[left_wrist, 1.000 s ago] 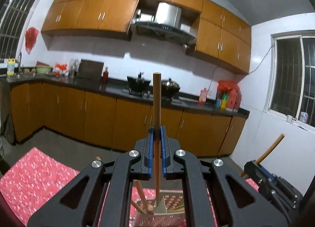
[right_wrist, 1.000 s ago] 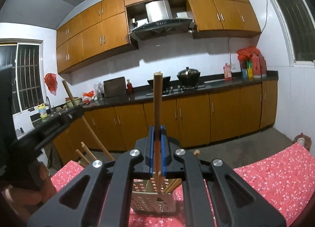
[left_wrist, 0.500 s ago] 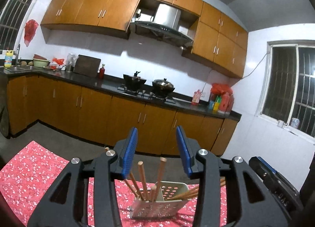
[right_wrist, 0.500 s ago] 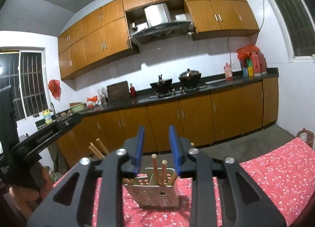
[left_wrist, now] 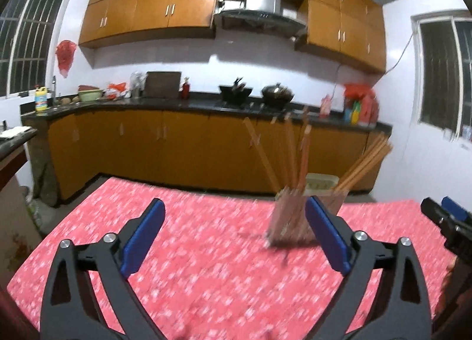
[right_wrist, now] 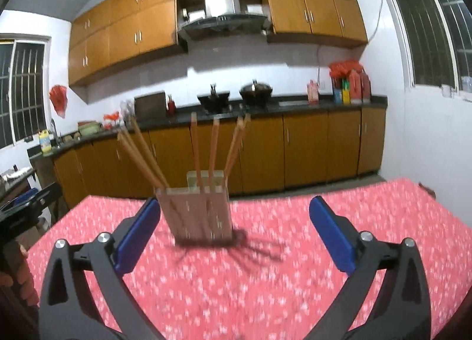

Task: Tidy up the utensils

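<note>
A pale perforated utensil holder [left_wrist: 295, 216] stands on the red flowered tablecloth [left_wrist: 206, 222] with several wooden chopsticks [left_wrist: 290, 157] leaning out of it. My left gripper [left_wrist: 234, 207] is back from the holder and to its left; its jaws are opening wide with nothing between them. In the right wrist view the holder [right_wrist: 194, 213] and its chopsticks [right_wrist: 212, 148] sit just ahead, toward the left finger. My right gripper [right_wrist: 235, 204] has its jaws opening wide and holds nothing. Each view shows the other gripper at its edge [left_wrist: 442, 216] [right_wrist: 26, 204]. Both pictures are motion-blurred.
Beyond the table's far edge [right_wrist: 295, 189] is a strip of floor, then orange base cabinets under a dark counter [left_wrist: 177, 104] with pots and bottles. A hand [right_wrist: 17, 281] shows at the left edge of the right wrist view.
Each gripper was shut on an upright chopstick above the holder. Both let go, opened wide, then drew back and down; the chopsticks now stand in the holder.
</note>
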Tool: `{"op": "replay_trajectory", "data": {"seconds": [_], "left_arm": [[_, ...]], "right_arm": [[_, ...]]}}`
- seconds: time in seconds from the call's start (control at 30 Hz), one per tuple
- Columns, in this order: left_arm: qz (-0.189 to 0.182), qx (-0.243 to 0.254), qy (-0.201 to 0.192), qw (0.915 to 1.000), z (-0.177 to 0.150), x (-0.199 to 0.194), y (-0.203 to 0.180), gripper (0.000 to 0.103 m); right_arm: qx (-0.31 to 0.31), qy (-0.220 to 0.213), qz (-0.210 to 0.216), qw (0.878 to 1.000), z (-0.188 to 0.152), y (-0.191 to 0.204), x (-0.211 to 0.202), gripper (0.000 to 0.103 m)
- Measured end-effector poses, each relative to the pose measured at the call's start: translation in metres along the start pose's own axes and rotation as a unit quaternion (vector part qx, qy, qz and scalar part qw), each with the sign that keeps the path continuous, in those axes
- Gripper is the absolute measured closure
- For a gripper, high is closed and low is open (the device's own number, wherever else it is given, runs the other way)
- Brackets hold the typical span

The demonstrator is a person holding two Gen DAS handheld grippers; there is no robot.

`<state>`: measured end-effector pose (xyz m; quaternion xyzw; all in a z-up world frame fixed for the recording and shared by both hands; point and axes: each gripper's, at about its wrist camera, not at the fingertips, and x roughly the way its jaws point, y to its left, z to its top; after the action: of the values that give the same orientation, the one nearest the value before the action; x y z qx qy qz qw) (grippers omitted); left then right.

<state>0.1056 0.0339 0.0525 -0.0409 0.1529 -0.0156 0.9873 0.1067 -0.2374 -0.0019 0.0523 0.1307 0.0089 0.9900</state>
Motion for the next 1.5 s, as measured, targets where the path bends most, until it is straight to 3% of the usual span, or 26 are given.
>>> {"op": "replay_trajectory", "data": {"seconds": [0.17,0.5,1.5], "left_arm": [[0.020,0.013,0.004,0.9997,-0.028,-0.018,0.007,0.002],[0.016,0.049,0.001,0.9987,-0.061,-0.047,-0.006,0.002],[0.023,0.043,0.009,0.9988,-0.073,-0.057,-0.003,0.002]], "right_arm": [[-0.009,0.042,-0.001,0.999,-0.031,0.011,-0.007,0.004],[-0.042,0.037,-0.004,0.998,-0.065,0.026,-0.038,0.004],[-0.030,0.034,-0.021,0.999,-0.080,0.019,-0.053,0.004]]}}
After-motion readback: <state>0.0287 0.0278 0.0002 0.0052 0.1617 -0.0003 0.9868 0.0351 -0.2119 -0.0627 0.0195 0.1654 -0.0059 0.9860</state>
